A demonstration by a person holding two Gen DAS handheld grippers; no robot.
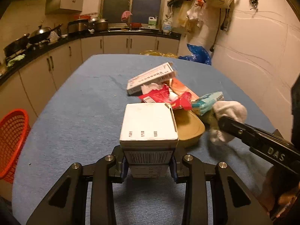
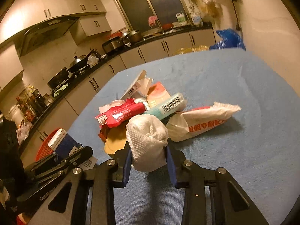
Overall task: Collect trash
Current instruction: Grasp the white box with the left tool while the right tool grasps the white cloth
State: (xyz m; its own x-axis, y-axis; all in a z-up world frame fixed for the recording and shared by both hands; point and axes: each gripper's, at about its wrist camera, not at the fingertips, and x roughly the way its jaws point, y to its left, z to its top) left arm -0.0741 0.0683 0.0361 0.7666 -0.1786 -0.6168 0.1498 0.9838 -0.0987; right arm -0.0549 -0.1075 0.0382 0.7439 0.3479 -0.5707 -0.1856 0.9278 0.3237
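Observation:
My left gripper [image 1: 149, 166] is shut on a white cardboard box [image 1: 149, 123] with a barcode, held above the blue table [image 1: 78, 101]. The box also shows in the right wrist view [image 2: 62, 143]. My right gripper [image 2: 148, 166] is shut on a white sock [image 2: 147, 140], which also shows in the left wrist view [image 1: 227, 118]. Behind lies a trash pile: a red wrapper [image 2: 120, 112], a teal packet [image 2: 168, 105], a white bag with red print [image 2: 202, 121], a long white carton [image 1: 151, 77] and a yellow tray [image 1: 188, 128].
A red mesh basket [image 1: 13, 140] stands off the table's left edge; it shows behind the box in the right wrist view [image 2: 44, 148]. Kitchen counters with pots [image 1: 37, 35] run along the left and back. A blue bag [image 1: 198, 53] sits beyond the far edge by the wall.

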